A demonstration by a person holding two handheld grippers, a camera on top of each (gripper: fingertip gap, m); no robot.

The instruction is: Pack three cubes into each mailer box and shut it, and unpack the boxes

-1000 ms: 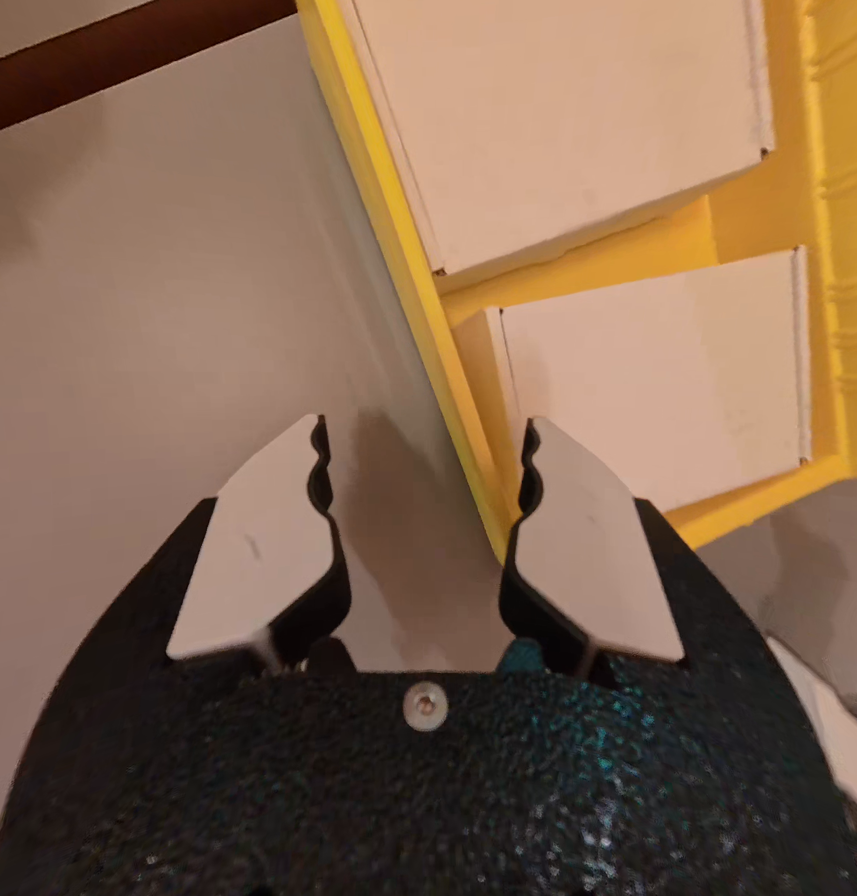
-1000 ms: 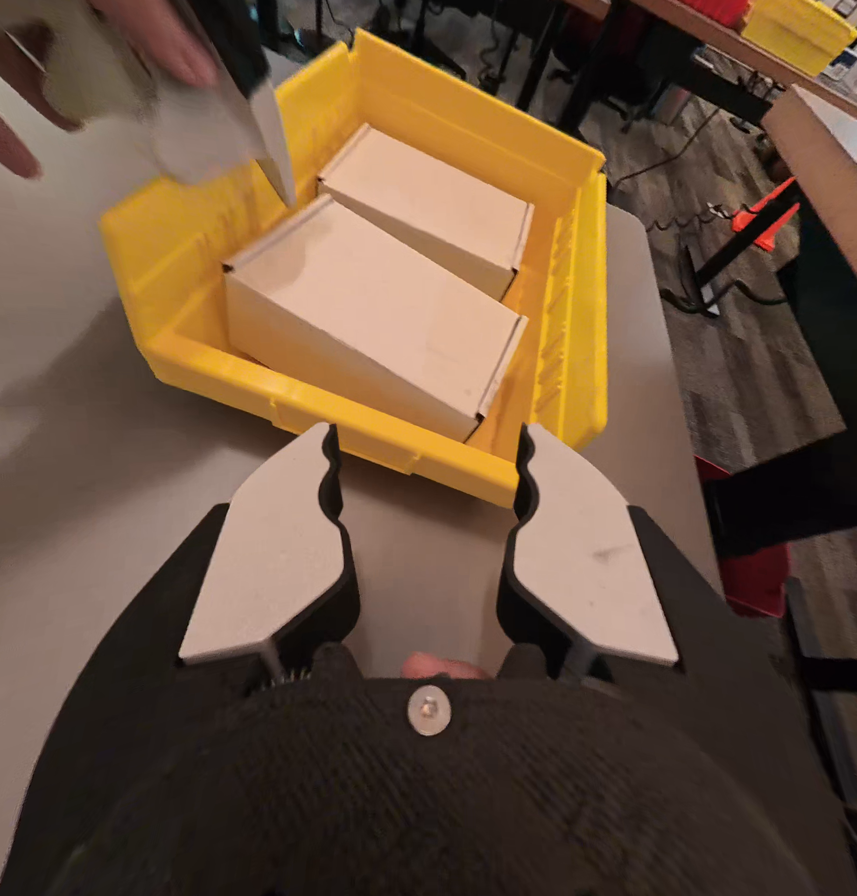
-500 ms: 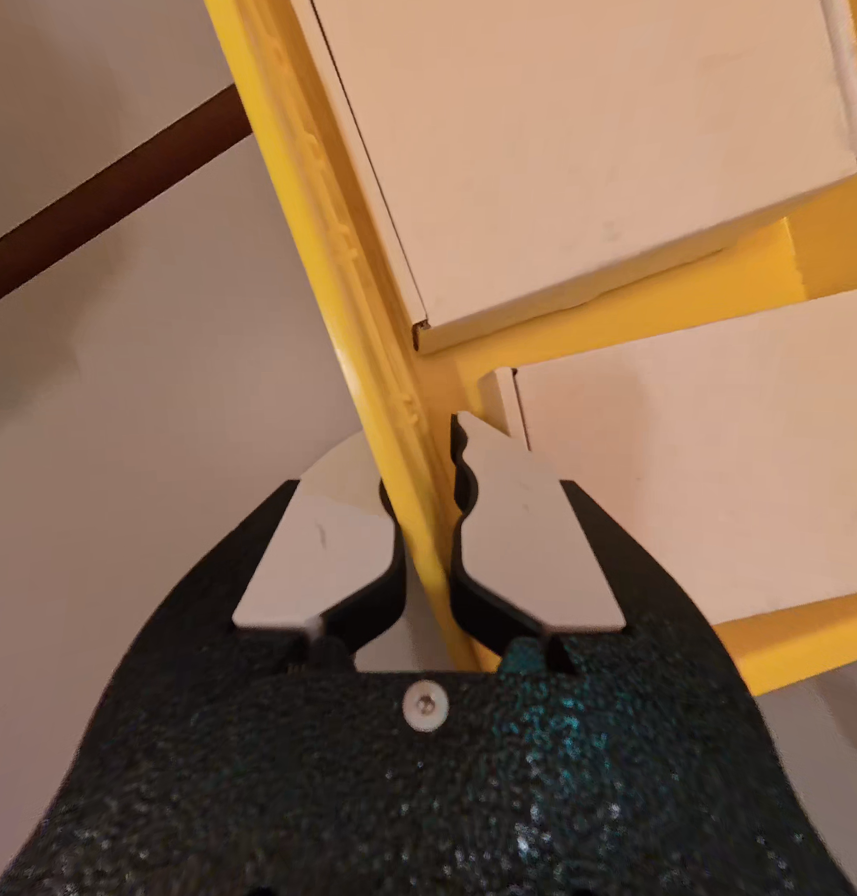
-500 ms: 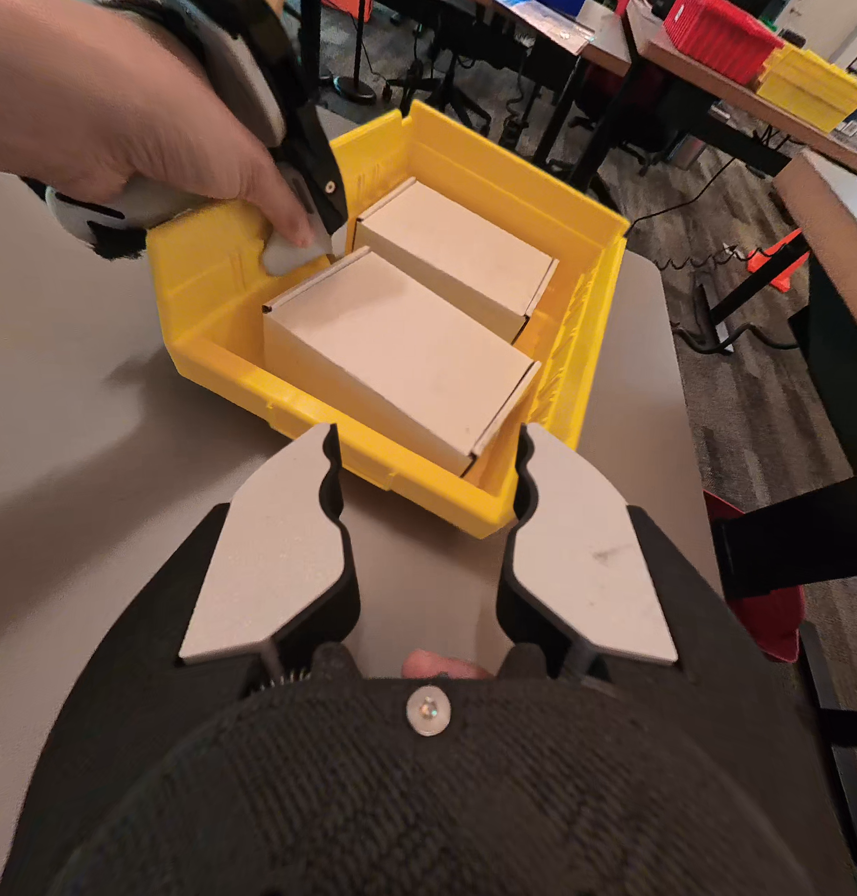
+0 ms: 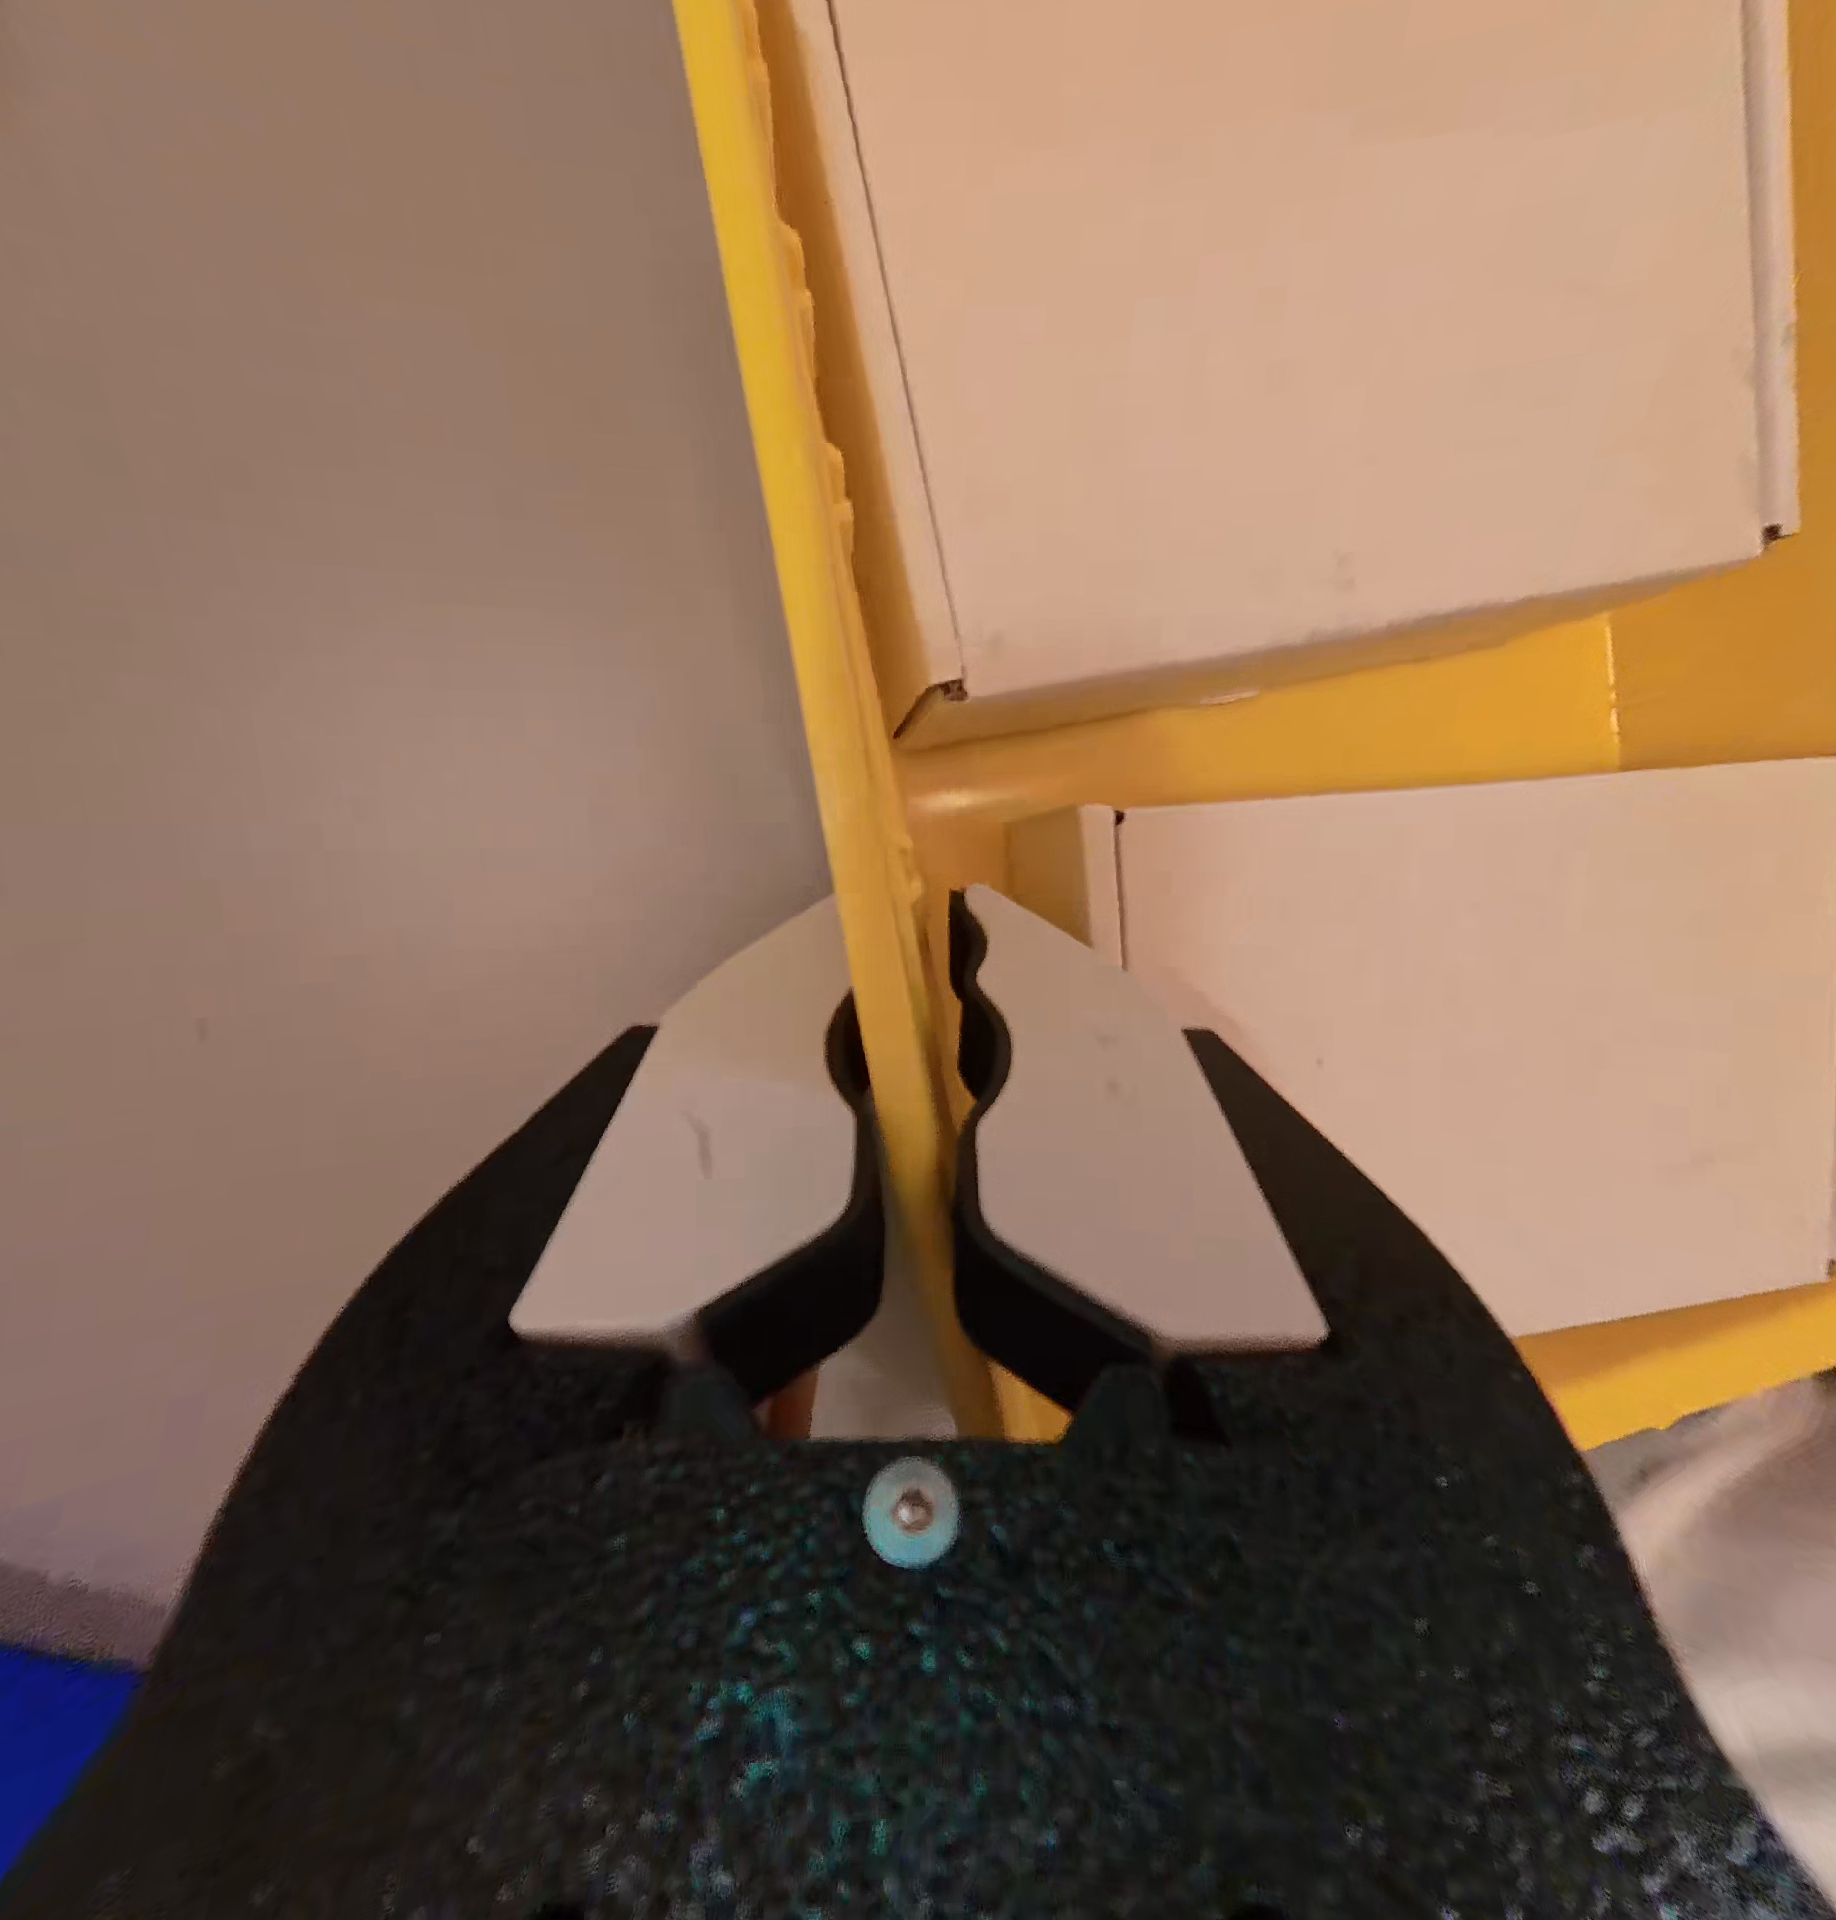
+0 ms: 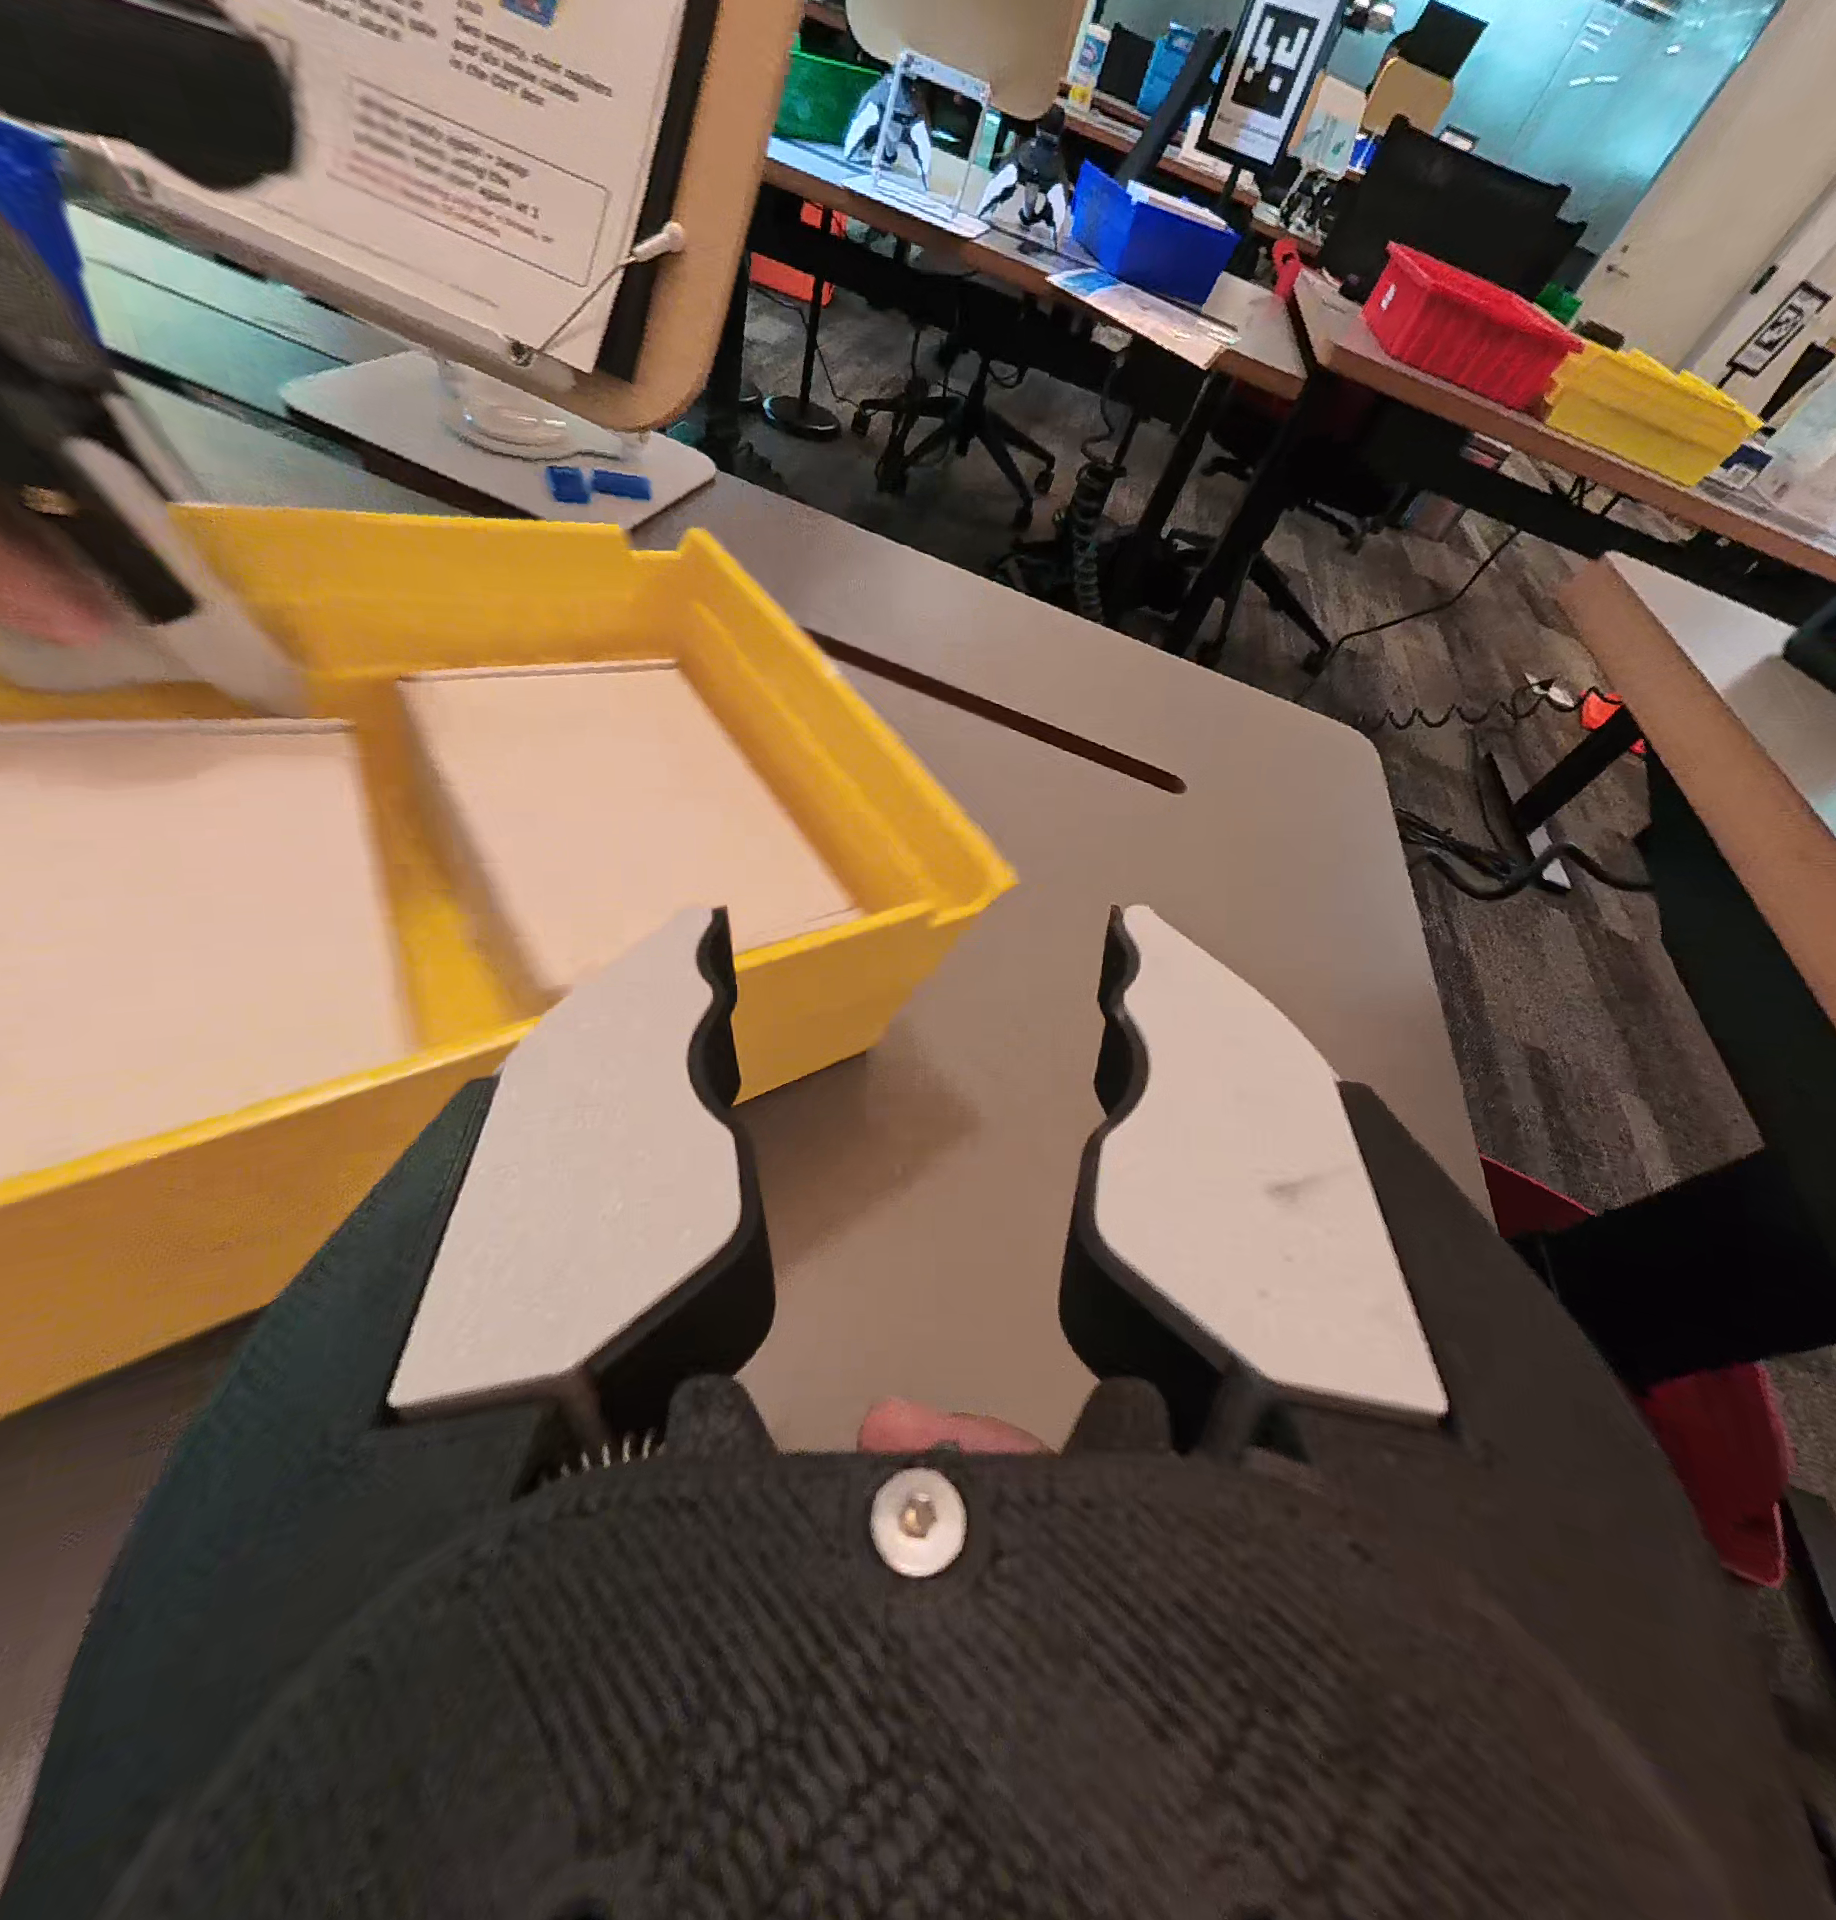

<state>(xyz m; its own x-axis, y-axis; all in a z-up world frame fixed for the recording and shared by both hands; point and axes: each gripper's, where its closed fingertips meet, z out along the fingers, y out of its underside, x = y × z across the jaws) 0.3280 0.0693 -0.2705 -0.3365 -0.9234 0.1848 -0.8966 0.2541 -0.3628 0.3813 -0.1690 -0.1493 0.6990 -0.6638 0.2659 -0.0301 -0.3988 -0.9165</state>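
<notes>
A yellow bin (image 5: 789, 436) holds two closed white mailer boxes, the farther one (image 5: 1361, 343) and the nearer one (image 5: 1516, 1060). My left gripper (image 5: 909, 997) is shut on the bin's side wall, one finger outside and one inside. In the right wrist view the bin (image 6: 820, 997) sits at the left with the same two boxes, one (image 6: 623, 810) nearer my fingers and one (image 6: 155, 914) at the left edge. The left gripper shows there at the bin's far left wall (image 6: 135, 561), held by a hand. My right gripper (image 6: 914, 935) is open and empty over the table beside the bin's corner. No cubes show.
The grey table (image 6: 1153, 883) has a dark slot (image 6: 1007, 717) behind the bin. A stand with a printed sheet (image 6: 457, 177) is at the back left, small blue pieces (image 6: 597, 484) on its base. The table edge and floor lie to the right. A blue patch (image 5: 31, 1735) shows lower left. Left tips to right tips: about 25 cm.
My left gripper closed on the bin's wall. The bin has swung and shifted left and closer in the right wrist view. My right gripper stayed open and now points past the bin's corner.
</notes>
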